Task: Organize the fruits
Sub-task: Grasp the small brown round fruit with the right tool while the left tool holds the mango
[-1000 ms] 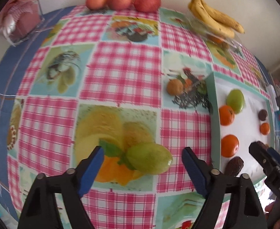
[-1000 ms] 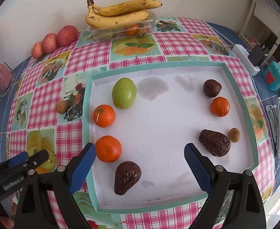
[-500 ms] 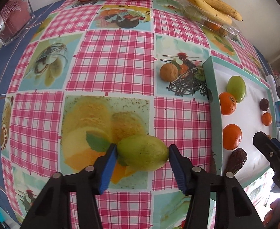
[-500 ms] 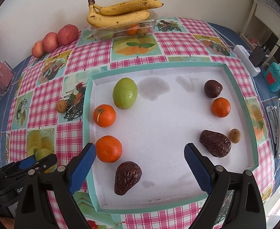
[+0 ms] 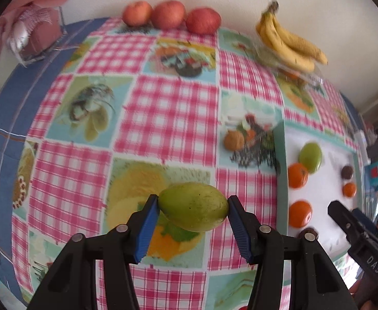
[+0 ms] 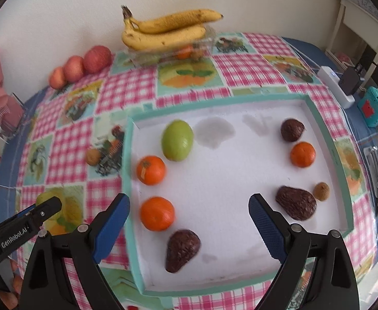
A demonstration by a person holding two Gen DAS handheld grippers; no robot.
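While the left tongs (image 5: 193,205) clamp it, green mango (image 5: 194,206) looks smooth, oval.

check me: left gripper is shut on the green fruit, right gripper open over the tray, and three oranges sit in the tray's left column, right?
Not quite: only two oranges sit in the tray's left column, as the right wrist view shows. The left gripper does hold the green fruit; the right gripper is open.

Checkered pink tablecloth (image 5: 168,113) with food pictures covers the table. A clear holder with pink napkins (image 5: 31,38) sits at the far left corner; a white power strip (image 6: 337,86) and teal gadget (image 6: 373,107) sit near the right edge.
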